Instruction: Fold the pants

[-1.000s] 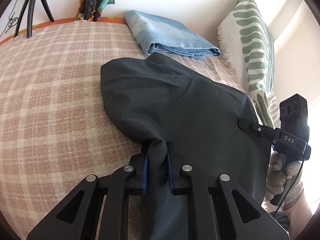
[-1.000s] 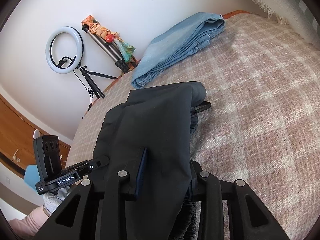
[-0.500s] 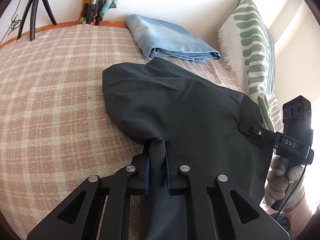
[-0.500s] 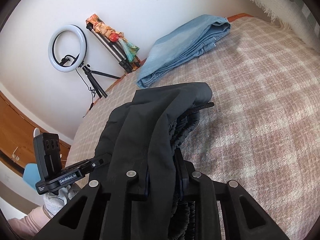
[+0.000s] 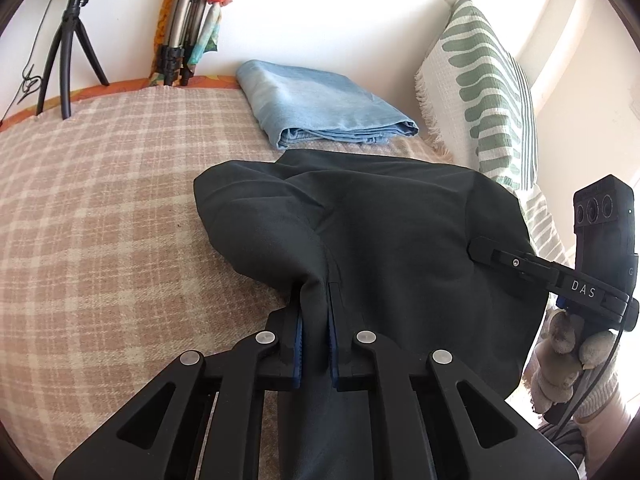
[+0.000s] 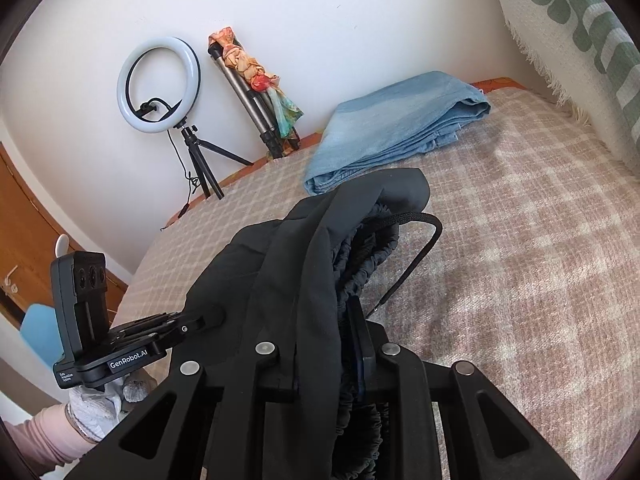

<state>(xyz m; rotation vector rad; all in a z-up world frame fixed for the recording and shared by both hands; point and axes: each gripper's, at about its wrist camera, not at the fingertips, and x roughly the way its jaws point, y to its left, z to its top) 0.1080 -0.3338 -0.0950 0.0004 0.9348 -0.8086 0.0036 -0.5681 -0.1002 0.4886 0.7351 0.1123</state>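
Left wrist view: one pair of dark pants (image 5: 360, 220) lies bunched on the plaid bedspread (image 5: 100, 220), a fold pinched between the narrowed fingers of the left gripper (image 5: 316, 332). The right gripper (image 5: 480, 250) reaches in from the side; its grip cannot be told here. Behind lie one folded blue garment (image 5: 320, 108) and one leaf-patterned pillow (image 5: 488, 88).

Right wrist view: the right gripper (image 6: 324, 344) clamps the gathered elastic waistband (image 6: 360, 264), its one drawcord (image 6: 416, 256) trailing. Only here one ring light (image 6: 158, 84) shows whole.

Home bedroom, checked bed blanket (image 5: 100, 208), leaf-print pillow (image 5: 488, 92), ring light (image 6: 158, 84) (on a tripod), folded jeans (image 6: 396, 128)
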